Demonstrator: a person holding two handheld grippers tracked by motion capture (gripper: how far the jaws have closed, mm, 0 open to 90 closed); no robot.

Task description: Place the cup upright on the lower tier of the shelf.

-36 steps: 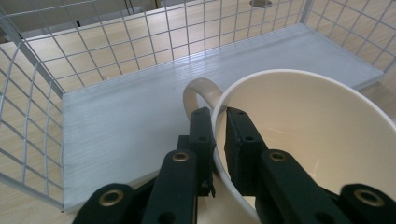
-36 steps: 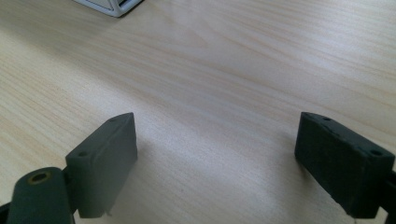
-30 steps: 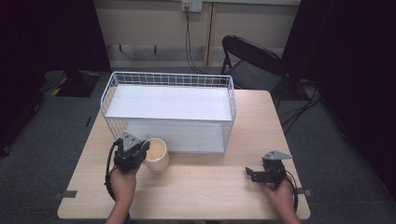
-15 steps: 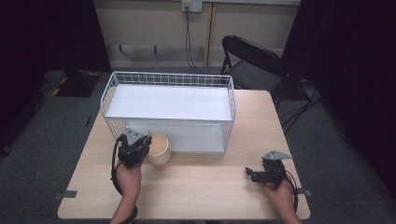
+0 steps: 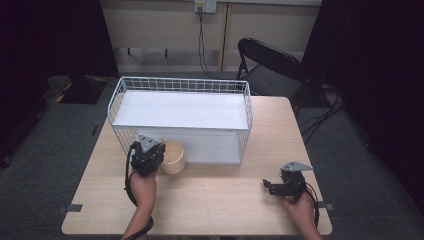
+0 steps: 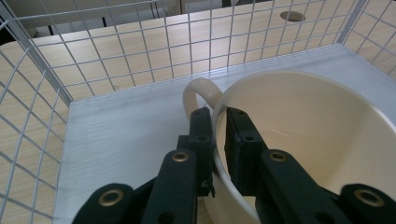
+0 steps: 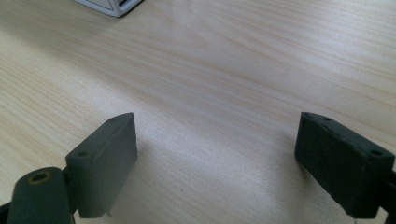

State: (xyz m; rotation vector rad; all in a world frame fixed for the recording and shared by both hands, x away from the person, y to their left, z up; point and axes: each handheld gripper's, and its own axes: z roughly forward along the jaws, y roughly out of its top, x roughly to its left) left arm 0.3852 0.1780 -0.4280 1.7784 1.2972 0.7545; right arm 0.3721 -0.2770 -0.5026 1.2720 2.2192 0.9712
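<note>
A cream mug (image 5: 174, 156) with a loop handle hangs at the front left of a white wire basket (image 5: 180, 80). My left gripper (image 5: 161, 152) is shut on its rim. In the left gripper view, one jaw sits outside the mug (image 6: 303, 140) wall and one inside, just beside the handle, and the left gripper (image 6: 219, 119) holds the mug over the basket's white floor (image 6: 116, 135). The mug looks empty. My right gripper (image 5: 267, 186) rests low over the wooden table (image 5: 225, 200) at the front right, jaws wide apart. Nothing lies between the right gripper (image 7: 215, 140) jaws.
The basket stands mid-table, its mesh walls (image 6: 116, 56) rising on every side of the white floor. A black folding chair (image 5: 270, 65) stands behind the table's far right corner. Bare wood lies between the two hands.
My left hand has carried the mug away from the person, toward and against the basket's front left. The right hand has stayed where it was.
</note>
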